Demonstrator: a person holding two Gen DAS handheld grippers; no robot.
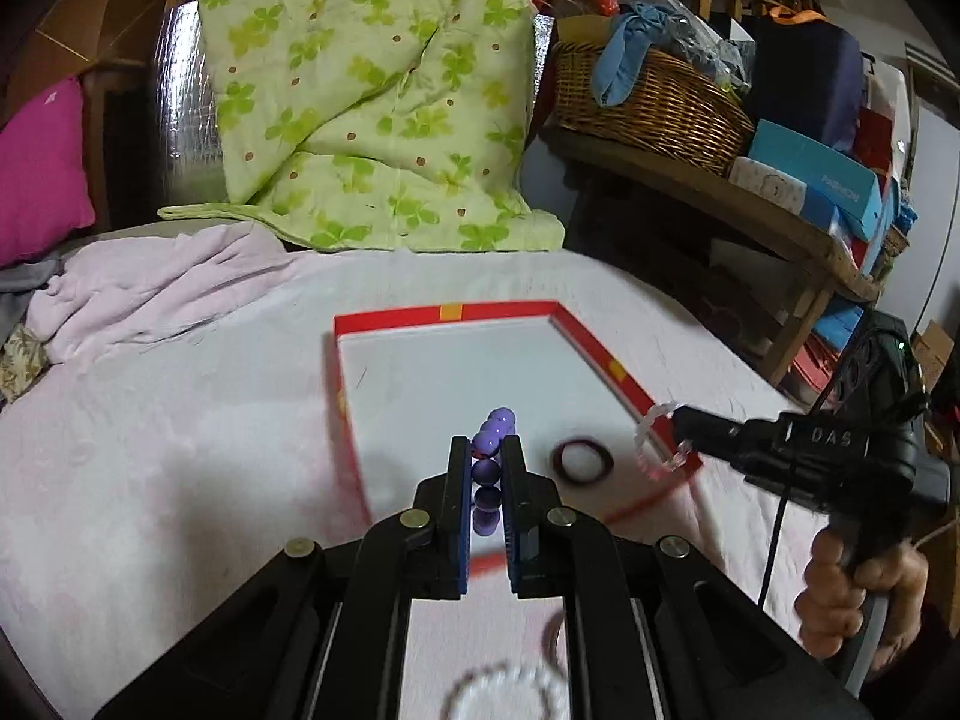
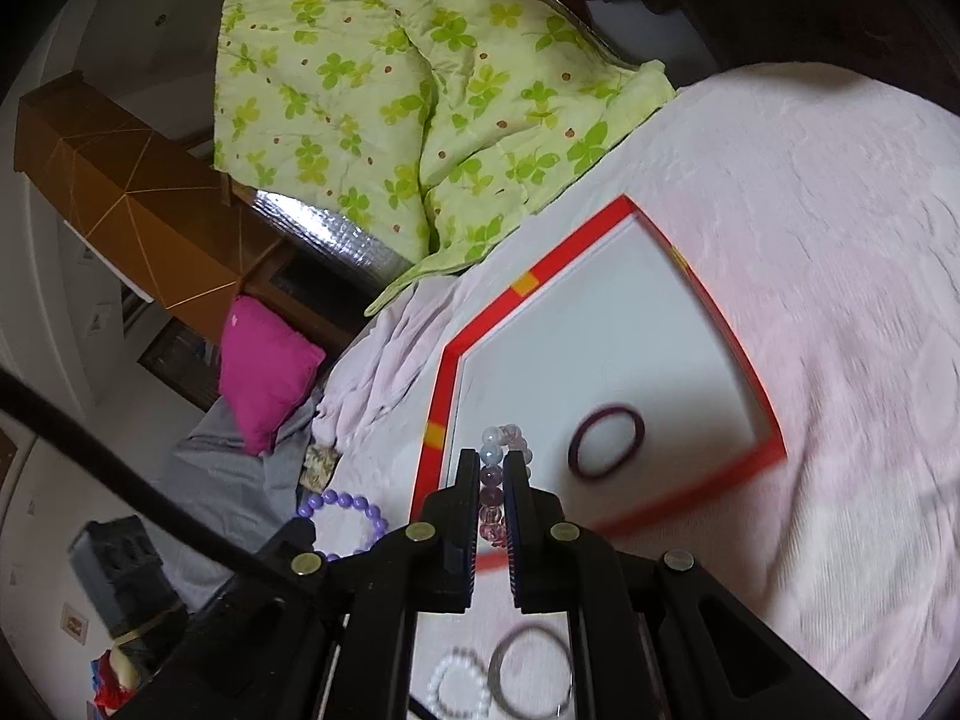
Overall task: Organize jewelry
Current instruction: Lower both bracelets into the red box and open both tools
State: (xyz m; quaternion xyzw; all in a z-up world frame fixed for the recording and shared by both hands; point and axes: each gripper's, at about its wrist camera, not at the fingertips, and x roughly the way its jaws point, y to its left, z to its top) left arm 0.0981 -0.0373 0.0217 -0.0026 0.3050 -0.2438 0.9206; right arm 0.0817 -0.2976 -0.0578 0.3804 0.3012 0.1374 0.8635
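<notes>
A shallow red-rimmed tray [image 1: 543, 309] with a white floor lies on the pale pink bedspread; it also shows in the right wrist view [image 2: 528, 285]. A dark maroon bangle [image 1: 581, 459] lies inside it [image 2: 606, 441]. My left gripper [image 1: 486, 450] is shut on a purple bead bracelet [image 1: 493, 429], held over the tray's near edge. My right gripper [image 2: 491, 465] is shut on a mixed pink, white and purple bead bracelet [image 2: 501, 450], over the tray's near left corner; it shows at the tray's right rim in the left wrist view [image 1: 651, 420].
A white bead bracelet [image 2: 459, 684] and a grey bangle [image 2: 531, 669] lie on the bedspread below my right gripper. A green floral quilt [image 1: 372, 90] and a magenta pillow [image 1: 39, 174] lie behind. A wicker basket [image 1: 648, 102] sits on a wooden shelf at right.
</notes>
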